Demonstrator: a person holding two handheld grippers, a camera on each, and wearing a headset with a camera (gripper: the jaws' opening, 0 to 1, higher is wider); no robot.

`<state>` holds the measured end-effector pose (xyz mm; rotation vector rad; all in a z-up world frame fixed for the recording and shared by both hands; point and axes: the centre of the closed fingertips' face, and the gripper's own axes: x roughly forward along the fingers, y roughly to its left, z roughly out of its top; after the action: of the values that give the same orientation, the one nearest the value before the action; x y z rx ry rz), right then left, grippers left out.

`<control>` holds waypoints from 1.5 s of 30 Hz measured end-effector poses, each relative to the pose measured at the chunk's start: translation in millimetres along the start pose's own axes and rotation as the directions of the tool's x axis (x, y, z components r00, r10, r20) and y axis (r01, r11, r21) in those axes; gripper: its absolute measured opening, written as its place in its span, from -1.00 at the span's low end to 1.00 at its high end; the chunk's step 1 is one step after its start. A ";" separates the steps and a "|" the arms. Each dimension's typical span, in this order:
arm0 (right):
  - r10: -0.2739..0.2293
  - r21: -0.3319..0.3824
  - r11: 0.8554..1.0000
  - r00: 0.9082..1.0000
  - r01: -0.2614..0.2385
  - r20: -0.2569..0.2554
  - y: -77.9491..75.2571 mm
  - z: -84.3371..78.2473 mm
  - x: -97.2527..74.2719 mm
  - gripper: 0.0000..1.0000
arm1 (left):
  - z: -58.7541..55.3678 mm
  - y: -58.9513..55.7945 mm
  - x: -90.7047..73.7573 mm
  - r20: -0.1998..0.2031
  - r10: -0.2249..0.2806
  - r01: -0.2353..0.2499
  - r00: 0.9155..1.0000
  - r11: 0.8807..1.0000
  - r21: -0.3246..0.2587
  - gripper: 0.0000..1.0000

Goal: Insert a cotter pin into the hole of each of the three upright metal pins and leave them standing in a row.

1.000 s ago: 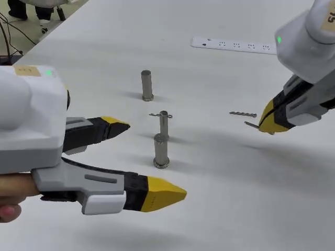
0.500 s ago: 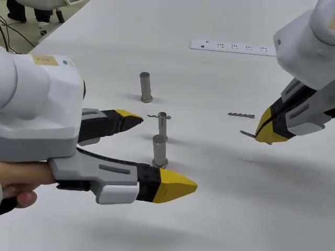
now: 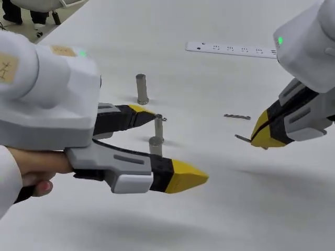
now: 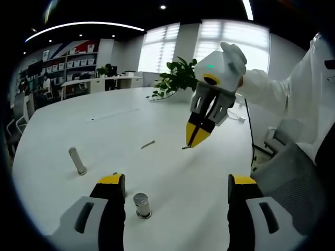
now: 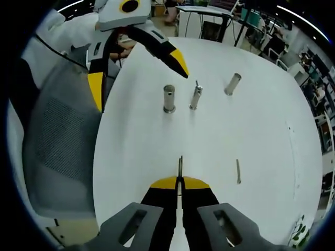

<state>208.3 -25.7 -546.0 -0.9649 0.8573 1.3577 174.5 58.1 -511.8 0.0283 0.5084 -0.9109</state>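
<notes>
Head view, left side: left gripper (image 3: 179, 145), held in a hand (image 3: 39, 164), jaws spread wide with nothing gripped. Pointed to the right across the white table (image 3: 220, 209) toward three upright metal pins. Standing in a row from near to far: near pin (image 3: 155, 144), partly hidden behind the lower jaw; middle pin (image 3: 158, 127) close behind it, with an inserted cotter pin (image 3: 163, 118) crossing its top; far pin (image 3: 141, 89), well apart from the other two and slightly left. Upper jaw tip just left of the middle pin; cannot tell whether touching.

Right side: right gripper (image 3: 260, 137), yellow tips pressed together on a held cotter pin (image 3: 242, 138) that pokes out to the left, low over the table. Just beyond it, lying flat, a loose cotter pin (image 3: 237, 116), well right of the middle pin. Farther back, a white power strip (image 3: 230, 50).

Left gripper view: own two jaws wide apart at the bottom, near pin standing just inside one of them, right gripper hanging ahead with the thin pin at its tips.

Right gripper view: own tips closed, held cotter pin jutting straight forward from between them; all three metal pins ahead in a line, loose cotter pin lying off to one side, left gripper open beyond the near pin.
</notes>
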 end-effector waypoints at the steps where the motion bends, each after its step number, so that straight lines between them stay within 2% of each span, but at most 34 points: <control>1: 0.003 0.001 1.000 1.000 -0.003 0.000 1.3 0.8 -0.3 -1.00 | 1.0 -0.8 0.9 0.001 -0.005 0.005 1.000 1.000 0.000 0.57; 8: 0.007 -0.001 1.000 1.000 -0.007 0.009 2.9 3.1 -1.8 -1.00 | 7.8 -2.1 7.0 0.022 -0.027 0.027 0.999 1.000 -0.008 0.49; 13: 0.009 0.000 1.000 1.000 -0.009 0.017 4.3 5.3 -4.1 -1.00 | 8.4 -3.8 11.8 0.021 -0.047 0.048 0.999 0.999 -0.021 0.43; 17: 0.009 -0.005 1.000 1.000 -0.008 0.021 8.0 7.7 -6.3 -1.00 | 13.0 -5.2 15.7 0.042 -0.067 0.069 0.997 0.996 -0.048 0.28; 24: -0.007 -0.009 1.000 0.999 0.007 0.049 7.7 12.7 -8.3 -1.00 | 19.7 -7.4 21.6 0.073 -0.070 0.075 0.995 0.994 -0.075 0.13; 34: -0.036 -0.031 0.999 0.995 0.039 0.094 13.3 22.0 -10.8 -1.00 | 23.8 -8.5 26.8 0.087 -0.068 0.078 0.994 0.991 -0.112 -0.04; 41: -0.085 -0.045 0.995 0.985 0.092 0.149 14.4 29.8 -13.8 -1.00 | 23.0 -8.3 29.5 0.080 -0.075 0.085 0.994 0.987 -0.138 -0.16; 45: -0.098 -0.038 0.994 0.980 0.106 0.172 14.5 32.3 -15.2 -1.00 | 23.8 -8.5 30.9 0.081 -0.075 0.087 0.994 0.984 -0.158 -0.23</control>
<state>191.6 -2.2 -520.5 -0.9025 0.6414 1.3549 193.3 24.1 -502.5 -0.1739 0.5150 -0.9446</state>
